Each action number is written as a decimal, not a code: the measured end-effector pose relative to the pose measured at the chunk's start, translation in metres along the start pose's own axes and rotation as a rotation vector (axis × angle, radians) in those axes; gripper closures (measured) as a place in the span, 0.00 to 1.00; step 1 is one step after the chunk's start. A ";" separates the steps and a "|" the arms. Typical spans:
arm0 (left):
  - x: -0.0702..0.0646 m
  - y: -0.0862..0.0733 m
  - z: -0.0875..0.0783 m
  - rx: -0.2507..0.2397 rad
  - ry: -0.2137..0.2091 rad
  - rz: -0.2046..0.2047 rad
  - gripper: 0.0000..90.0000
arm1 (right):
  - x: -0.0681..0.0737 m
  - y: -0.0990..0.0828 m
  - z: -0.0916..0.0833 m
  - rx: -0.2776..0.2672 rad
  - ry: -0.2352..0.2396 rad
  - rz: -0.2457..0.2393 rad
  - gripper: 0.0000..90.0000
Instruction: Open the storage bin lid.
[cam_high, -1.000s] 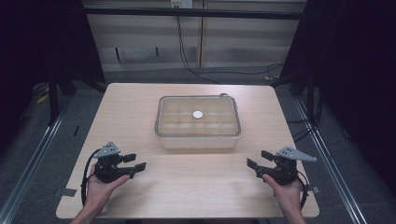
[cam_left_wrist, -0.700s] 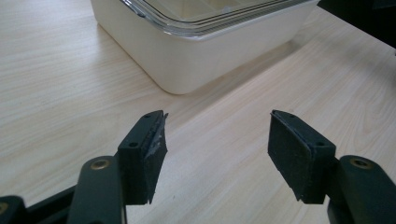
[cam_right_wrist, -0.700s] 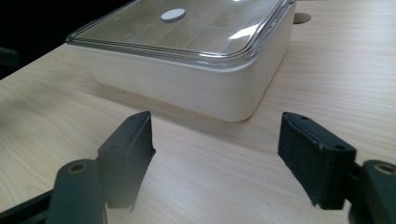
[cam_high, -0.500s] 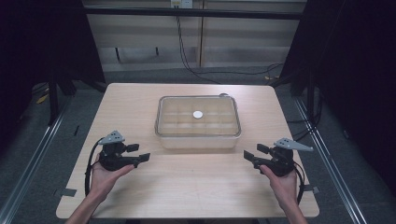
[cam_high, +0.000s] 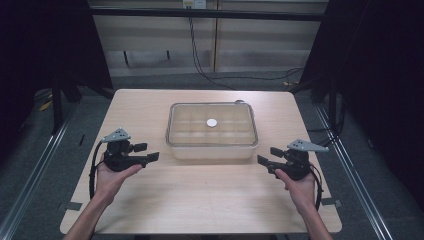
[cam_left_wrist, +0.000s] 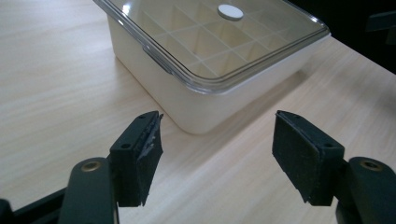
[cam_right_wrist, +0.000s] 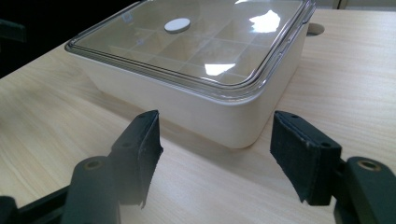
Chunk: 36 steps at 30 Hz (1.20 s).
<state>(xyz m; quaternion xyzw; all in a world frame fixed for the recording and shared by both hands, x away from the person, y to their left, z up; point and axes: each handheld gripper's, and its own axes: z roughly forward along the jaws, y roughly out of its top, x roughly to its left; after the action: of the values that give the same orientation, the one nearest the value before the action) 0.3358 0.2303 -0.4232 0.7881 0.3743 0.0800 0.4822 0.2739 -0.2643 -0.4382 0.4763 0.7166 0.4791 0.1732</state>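
So both claws, left gripper (cam_high: 150, 151) and right gripper (cam_high: 265, 155), are held wide with nothing gripped, aimed at the lidded box (cam_high: 212, 131); the right jaws have just been closing.

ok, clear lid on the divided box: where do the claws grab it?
Probably the lid by its overhanging rim at the two short ends, one claw per side, coming in level. The rim juts past the white box wall, giving the pads a lip. Left claw and right claw already flank it, open, nothing between the pads.
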 end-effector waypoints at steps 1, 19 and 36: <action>0.000 0.000 0.000 0.000 0.000 0.000 0.37 | 0.000 0.000 0.000 0.000 0.000 0.000 0.37; 0.004 0.009 0.034 0.053 0.025 0.033 0.34 | -0.018 0.024 0.030 0.048 0.027 0.015 0.30; 0.022 0.035 0.059 0.081 0.041 0.024 0.25 | -0.029 0.047 0.058 0.085 0.024 0.018 0.24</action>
<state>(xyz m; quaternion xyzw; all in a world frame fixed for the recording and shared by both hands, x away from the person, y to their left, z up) 0.3983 0.1948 -0.4311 0.8095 0.3774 0.0870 0.4411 0.3531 -0.2545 -0.4320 0.4839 0.7340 0.4555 0.1400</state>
